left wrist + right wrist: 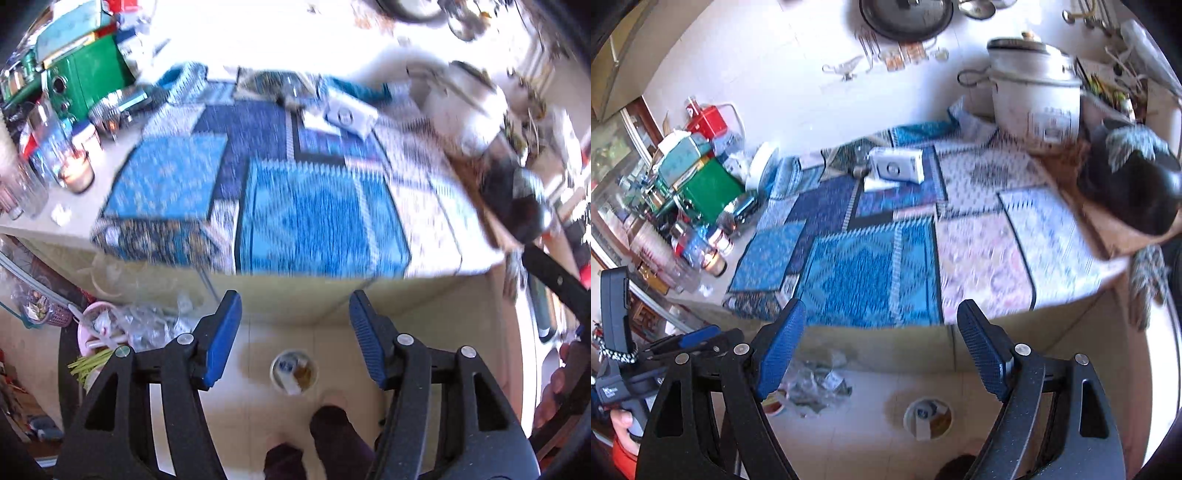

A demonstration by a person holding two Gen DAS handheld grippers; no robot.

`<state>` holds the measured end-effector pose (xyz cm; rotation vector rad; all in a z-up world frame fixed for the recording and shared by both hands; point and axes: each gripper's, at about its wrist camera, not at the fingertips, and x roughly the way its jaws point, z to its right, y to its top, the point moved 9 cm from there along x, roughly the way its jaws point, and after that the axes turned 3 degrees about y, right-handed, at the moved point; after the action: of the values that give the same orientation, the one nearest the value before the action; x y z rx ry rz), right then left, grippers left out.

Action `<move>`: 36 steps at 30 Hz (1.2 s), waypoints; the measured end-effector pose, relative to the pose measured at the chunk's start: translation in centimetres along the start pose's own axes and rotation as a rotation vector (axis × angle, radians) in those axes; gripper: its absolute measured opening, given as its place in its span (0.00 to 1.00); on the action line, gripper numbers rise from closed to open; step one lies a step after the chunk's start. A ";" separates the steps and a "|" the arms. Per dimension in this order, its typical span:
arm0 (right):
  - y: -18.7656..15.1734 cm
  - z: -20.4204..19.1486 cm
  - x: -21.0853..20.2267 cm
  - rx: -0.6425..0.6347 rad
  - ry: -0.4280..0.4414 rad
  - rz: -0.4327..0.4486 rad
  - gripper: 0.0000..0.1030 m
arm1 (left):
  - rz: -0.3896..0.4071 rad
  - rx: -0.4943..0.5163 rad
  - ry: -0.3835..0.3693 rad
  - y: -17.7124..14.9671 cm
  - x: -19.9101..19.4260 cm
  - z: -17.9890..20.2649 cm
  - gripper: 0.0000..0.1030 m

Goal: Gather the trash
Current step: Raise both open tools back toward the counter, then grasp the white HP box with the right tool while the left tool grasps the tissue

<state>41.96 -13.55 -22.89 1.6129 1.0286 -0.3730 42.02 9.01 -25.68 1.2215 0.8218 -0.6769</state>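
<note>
Left wrist view: left gripper (295, 328) is hanging with jaws spread wide, nothing between them. Small cup of trash (294, 371) is sitting on the floor, low centre of frame, below the gap. Right gripper (882, 347) is gaping too, empty, same cup (928, 418) lower centre. Blue patterned mat (860, 266) is filling mid-frame; white rice cooker (1036, 86) upper right.

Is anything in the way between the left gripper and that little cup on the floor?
Nothing visible. The left gripper is open and empty, and the cup with scraps inside sits on bare floor tiles straight below it, apart from the crumpled plastic.
</note>
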 end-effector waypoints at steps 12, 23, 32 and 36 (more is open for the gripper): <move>12.9 4.6 5.4 -0.088 0.106 -0.033 0.83 | 0.067 -0.173 0.057 14.7 3.6 1.1 0.62; 20.1 6.2 15.8 -0.216 0.134 -0.144 0.83 | 0.070 -0.248 0.088 23.2 10.4 1.4 0.63; 23.1 4.6 25.0 -0.230 0.081 -0.203 0.83 | -0.034 -0.142 0.019 28.3 17.8 -0.8 0.63; 22.9 3.1 29.2 -0.265 0.093 -0.283 0.82 | -0.095 -0.084 0.000 30.0 20.9 -2.1 0.63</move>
<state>77.15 -3.85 -30.10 1.2603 1.3247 -0.3368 77.62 17.29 -27.59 1.1124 0.9041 -0.7125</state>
